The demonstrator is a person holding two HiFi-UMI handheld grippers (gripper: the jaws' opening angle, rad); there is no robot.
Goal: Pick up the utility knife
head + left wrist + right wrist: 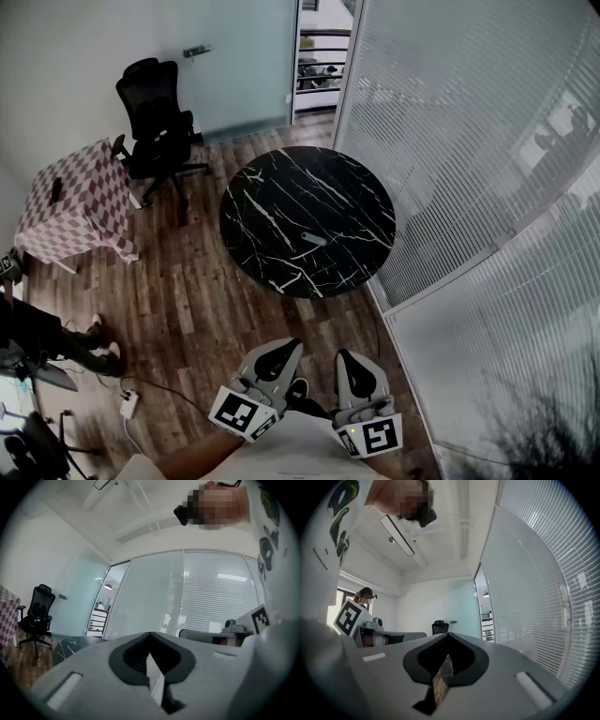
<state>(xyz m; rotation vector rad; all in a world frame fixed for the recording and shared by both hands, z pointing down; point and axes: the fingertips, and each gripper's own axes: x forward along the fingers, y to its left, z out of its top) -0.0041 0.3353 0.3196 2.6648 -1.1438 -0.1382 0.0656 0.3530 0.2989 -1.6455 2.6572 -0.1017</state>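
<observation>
The utility knife [314, 239], small and grey, lies on the round black marble table [281, 187] in the middle of the head view, a little right of the table's centre. Both grippers are held close to the body at the bottom edge, far from the table. My left gripper [292, 342] is shut with nothing in it, its jaw tips meeting [150, 633]. My right gripper [343, 354] is also shut and empty [448, 633]. The table's edge [70, 645] shows low at the left of the left gripper view; the knife is not visible in either gripper view.
Wooden floor lies between me and the table. A black office chair [155, 122] and a table with a checkered cloth [80, 202] stand at the left. Glass walls with blinds [469, 187] run along the right. A power strip [128, 404] lies on the floor, and a person's legs [66, 339] are at the left.
</observation>
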